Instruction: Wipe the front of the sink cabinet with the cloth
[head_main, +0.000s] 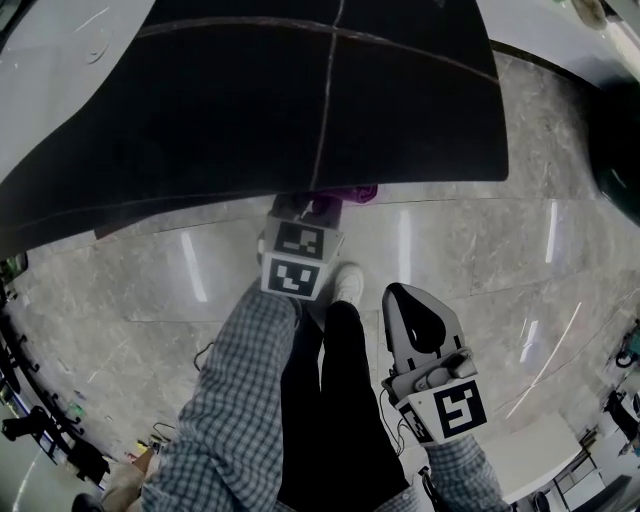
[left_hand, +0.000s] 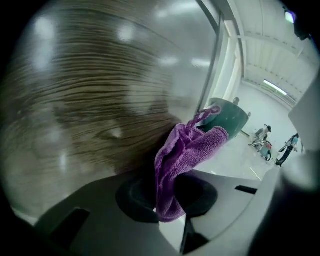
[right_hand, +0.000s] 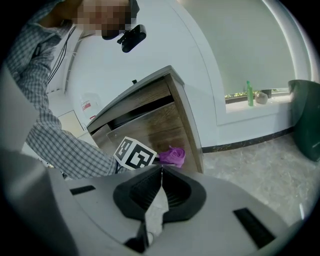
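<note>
A purple cloth (left_hand: 185, 155) is bunched between the jaws of my left gripper (left_hand: 167, 192), which is shut on it. The cloth presses against the wood-grain front of the sink cabinet (left_hand: 90, 100). From the head view, the cloth (head_main: 347, 194) shows just under the dark cabinet top (head_main: 250, 90), with the left gripper (head_main: 322, 208) and its marker cube below it. My right gripper (head_main: 406, 298) hangs beside the person's leg, away from the cabinet. In the right gripper view its jaws (right_hand: 161, 172) are shut on nothing, and the cloth (right_hand: 172, 156) lies against the cabinet front (right_hand: 165, 127).
The floor is glossy stone tile (head_main: 450, 240). A dark green bin (right_hand: 306, 117) stands to the right near a white wall, and a green bottle (right_hand: 248, 93) is on the ledge. A white table (head_main: 530, 462) is at lower right. People stand far off (left_hand: 262, 137).
</note>
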